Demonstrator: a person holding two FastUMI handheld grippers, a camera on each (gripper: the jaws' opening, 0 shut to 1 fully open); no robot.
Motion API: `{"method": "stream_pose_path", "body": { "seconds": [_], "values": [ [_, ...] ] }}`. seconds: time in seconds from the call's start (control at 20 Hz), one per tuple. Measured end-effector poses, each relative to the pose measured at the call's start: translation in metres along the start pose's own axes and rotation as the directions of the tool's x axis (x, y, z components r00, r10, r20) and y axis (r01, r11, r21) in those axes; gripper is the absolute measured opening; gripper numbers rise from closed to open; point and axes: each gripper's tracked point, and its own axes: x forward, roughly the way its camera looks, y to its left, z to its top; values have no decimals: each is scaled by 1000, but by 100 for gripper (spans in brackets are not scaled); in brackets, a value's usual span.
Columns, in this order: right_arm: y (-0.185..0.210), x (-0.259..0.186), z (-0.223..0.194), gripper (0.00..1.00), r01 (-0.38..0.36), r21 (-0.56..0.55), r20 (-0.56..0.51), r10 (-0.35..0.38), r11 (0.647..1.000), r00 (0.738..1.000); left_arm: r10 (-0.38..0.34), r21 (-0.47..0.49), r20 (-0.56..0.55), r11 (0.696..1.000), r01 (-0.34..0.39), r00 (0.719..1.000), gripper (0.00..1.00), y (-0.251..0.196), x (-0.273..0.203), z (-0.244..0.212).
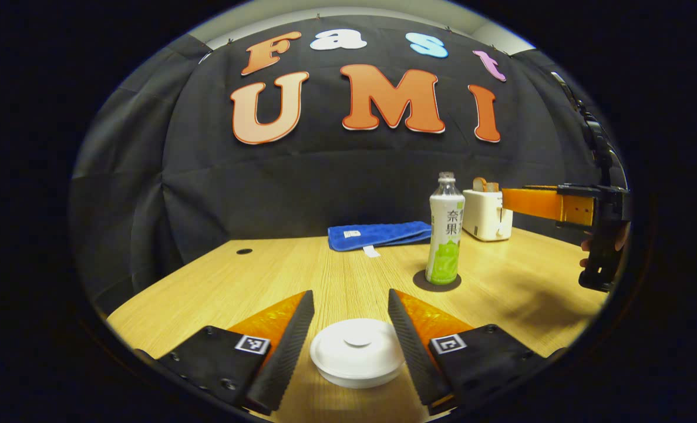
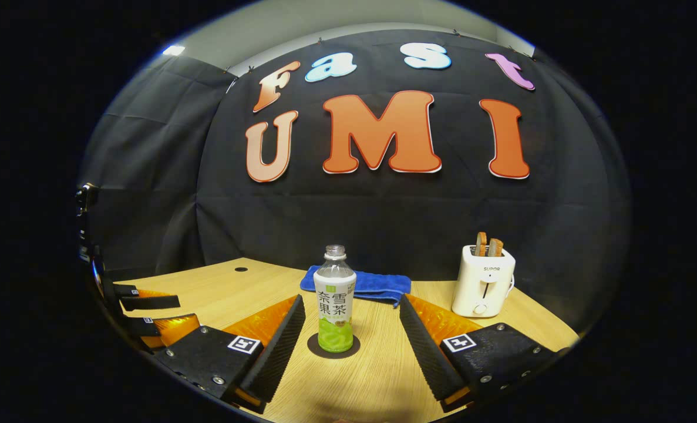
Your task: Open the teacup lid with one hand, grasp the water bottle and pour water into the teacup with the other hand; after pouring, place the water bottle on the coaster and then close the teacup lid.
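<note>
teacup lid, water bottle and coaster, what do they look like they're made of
Teacup lid: smooth, glossy white, probably ceramic or plastic; soft highlights on its knob and rim.
Water bottle: clear plastic by the look, see-through at the neck, wrapped in a printed white and green label.
Coaster: a thin, dark, matte disc, perhaps rubber or felt; it shows no shine.

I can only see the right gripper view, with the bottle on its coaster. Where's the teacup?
Observer: The white teacup stands on the table in the gap between the fingers of the left tongs, nearer the table's front than the bottle.
Operator: Is its lid off yet?
Observer: No. The lid sits on the cup, and the left tongs are open, not clamped on it.
</note>
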Motion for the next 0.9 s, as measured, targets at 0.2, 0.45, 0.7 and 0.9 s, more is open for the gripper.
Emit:
{"method": "stream_pose_path", "body": {
  "seconds": [0.2, 0.45, 0.7, 0.9],
  "values": [
    [-11, -25, 23, 97, 20, -11, 34, -20, 1000, 999, 20, -49, 98, 999, -15, 995, 99, 8, -7, 51],
    [-21, -55, 61, 100, 64, -44, 110, -59, 997, 992, 47, -65, 167, 997, -37, 985, 95, 22, -21, 109],
    [-18, -72, 77, 97, 70, -50, 138, -62, 996, 988, 81, -41, 220, 996, -74, 972, 95, 24, -35, 148],
    [-18, -77, 83, 97, 75, -42, 135, -69, 996, 988, 54, -42, 230, 998, -45, 972, 99, 4, -37, 163]
  ]
}}
